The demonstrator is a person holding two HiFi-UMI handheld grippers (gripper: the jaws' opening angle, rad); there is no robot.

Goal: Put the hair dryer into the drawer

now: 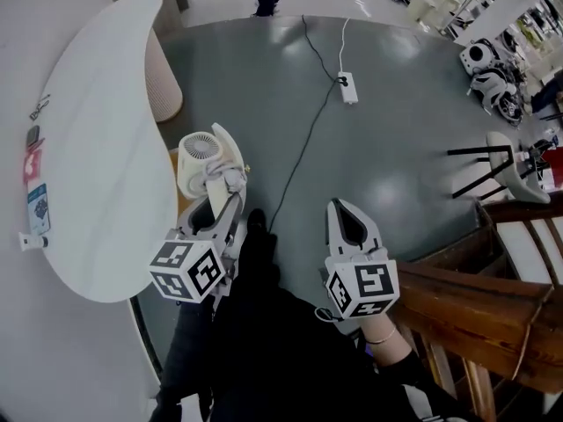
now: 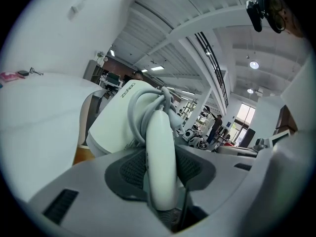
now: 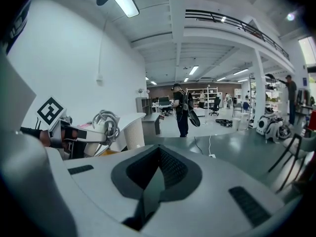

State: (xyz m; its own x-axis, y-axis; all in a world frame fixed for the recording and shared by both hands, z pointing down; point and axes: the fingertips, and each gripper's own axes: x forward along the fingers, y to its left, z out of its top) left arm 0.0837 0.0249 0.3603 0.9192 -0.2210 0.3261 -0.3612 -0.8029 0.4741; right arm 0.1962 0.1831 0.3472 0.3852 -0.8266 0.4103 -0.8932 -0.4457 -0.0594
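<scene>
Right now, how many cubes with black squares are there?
2. One cube rides the left gripper, holding the hair dryer; the other rides the right gripper. None looks hidden.

1. The head view looks steeply down from above. The left gripper (image 1: 225, 193) and right gripper (image 1: 341, 211) sit close, low in the frame, with the white table (image 1: 97, 148) along the left side and the grey floor (image 1: 396, 139) filling the upper right.
2. The left gripper view looks along its own jaws at very close range (the hair dryer (image 2: 131, 127) fills the middle), with the table at the left.
3. The right gripper view looks along its jaws across the hall, far deeper.
4. All three views share the table and hair dryer. The head view and right gripper view also share the floor and the power strip (image 1: 348, 88).
</scene>
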